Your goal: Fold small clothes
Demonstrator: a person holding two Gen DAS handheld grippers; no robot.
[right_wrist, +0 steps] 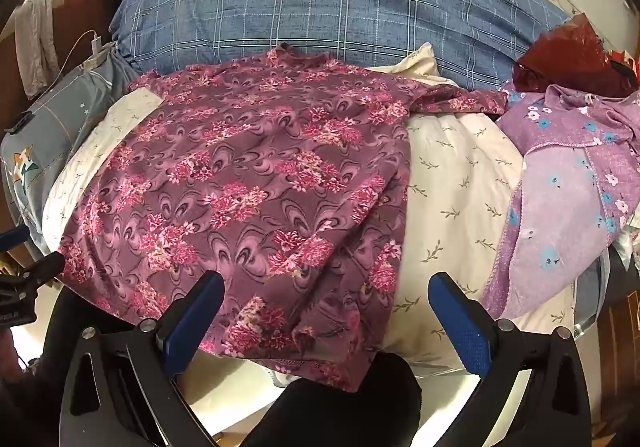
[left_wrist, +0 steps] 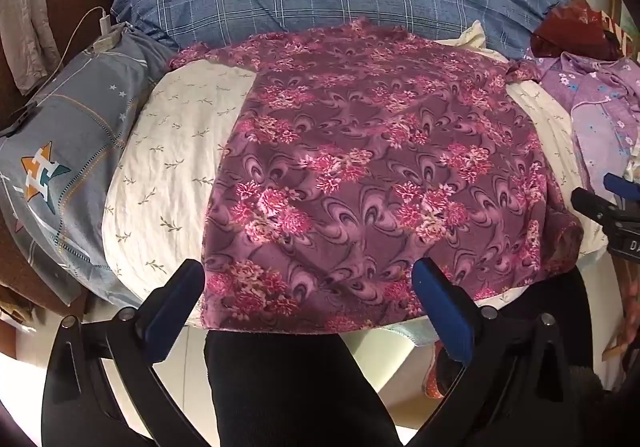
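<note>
Magenta floral top [left_wrist: 372,175], spread flat on white sprigged bedsheet [left_wrist: 176,151], long axis near-to-far, hem at near bed edge directly ahead of left gripper [left_wrist: 308,287], ahead-left of right gripper [right_wrist: 326,299]; both jaws apart, empty.

right gripper [left_wrist: 612,211]: edge-cut | lilac garment [right_wrist: 568,183]: partly cropped

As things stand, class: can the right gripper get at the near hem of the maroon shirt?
Probably yes. The right gripper is open and the maroon shirt lies flat on the bed, its near hem between and just ahead of the fingers, with nothing lying over it.
</note>
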